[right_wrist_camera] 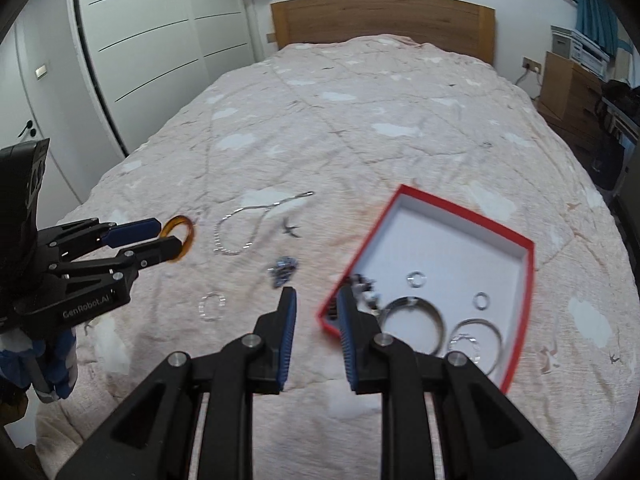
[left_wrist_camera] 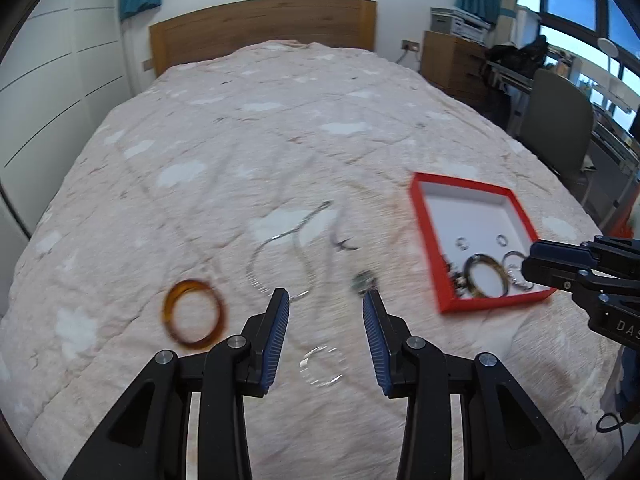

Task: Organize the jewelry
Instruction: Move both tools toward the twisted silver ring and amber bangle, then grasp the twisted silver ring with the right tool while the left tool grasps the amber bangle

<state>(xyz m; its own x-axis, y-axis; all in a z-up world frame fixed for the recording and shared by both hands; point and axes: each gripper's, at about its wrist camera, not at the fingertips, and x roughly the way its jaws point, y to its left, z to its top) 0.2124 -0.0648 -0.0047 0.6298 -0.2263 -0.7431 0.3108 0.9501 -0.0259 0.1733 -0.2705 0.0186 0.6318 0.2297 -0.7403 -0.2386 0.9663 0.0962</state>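
Note:
A red box (left_wrist_camera: 424,240) (right_wrist_camera: 516,236) with a white inside lies on the pink bedspread and holds two small rings, bangles and a dark beaded piece. On the bedspread lie an amber bangle (left_wrist_camera: 194,314) (right_wrist_camera: 185,236), a silver chain (left_wrist_camera: 280,240) (right_wrist_camera: 248,224), a clear bracelet (left_wrist_camera: 323,366) (right_wrist_camera: 211,305) and a small dark trinket (left_wrist_camera: 363,282) (right_wrist_camera: 283,268). My left gripper (left_wrist_camera: 326,300) (right_wrist_camera: 156,236) is open and empty, above the clear bracelet. My right gripper (right_wrist_camera: 316,300) (left_wrist_camera: 532,264) is open and empty at the box's near left corner.
The bed's wooden headboard (left_wrist_camera: 260,26) stands at the far end. White wardrobe doors (right_wrist_camera: 152,32) are on the left. A wooden drawer unit (left_wrist_camera: 452,62), a grey chair (left_wrist_camera: 560,120) and a cluttered desk are on the right.

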